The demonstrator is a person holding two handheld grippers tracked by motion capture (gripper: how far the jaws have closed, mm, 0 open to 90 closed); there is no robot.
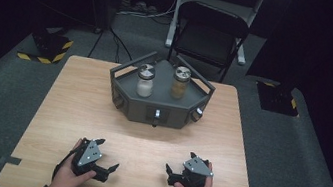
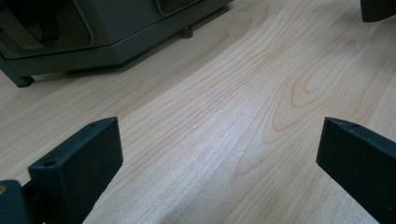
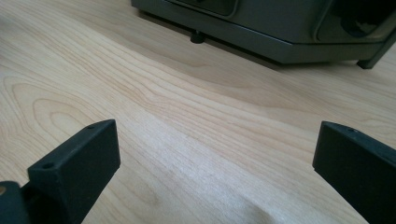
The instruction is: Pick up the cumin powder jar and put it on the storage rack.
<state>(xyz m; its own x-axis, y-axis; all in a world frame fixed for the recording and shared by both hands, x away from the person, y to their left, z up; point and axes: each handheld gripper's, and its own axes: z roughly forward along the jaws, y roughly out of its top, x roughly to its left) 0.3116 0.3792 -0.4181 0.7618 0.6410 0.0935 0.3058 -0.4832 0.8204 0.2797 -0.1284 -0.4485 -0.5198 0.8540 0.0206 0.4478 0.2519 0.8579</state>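
A grey six-sided stand (image 1: 152, 109) sits at the back middle of the wooden table (image 1: 76, 104). On it stand two glass shakers with metal caps: one with white contents (image 1: 145, 82) and one with brownish contents (image 1: 179, 83). My left gripper (image 1: 108, 154) rests near the front edge, held in a hand, open with nothing between its jaws. My right gripper (image 1: 180, 160) rests to the right of it, also open and empty. In the left gripper view the left gripper (image 2: 219, 149) points at bare wood with the stand (image 2: 93, 42) ahead. In the right gripper view the right gripper (image 3: 215, 149) faces the stand (image 3: 280, 28).
A black folding chair (image 1: 209, 34) stands on the carpet behind the table. Yellow-and-black striped blocks (image 1: 50, 47) lie on the floor at the back left and back right. Bare wood lies between the grippers and the stand.
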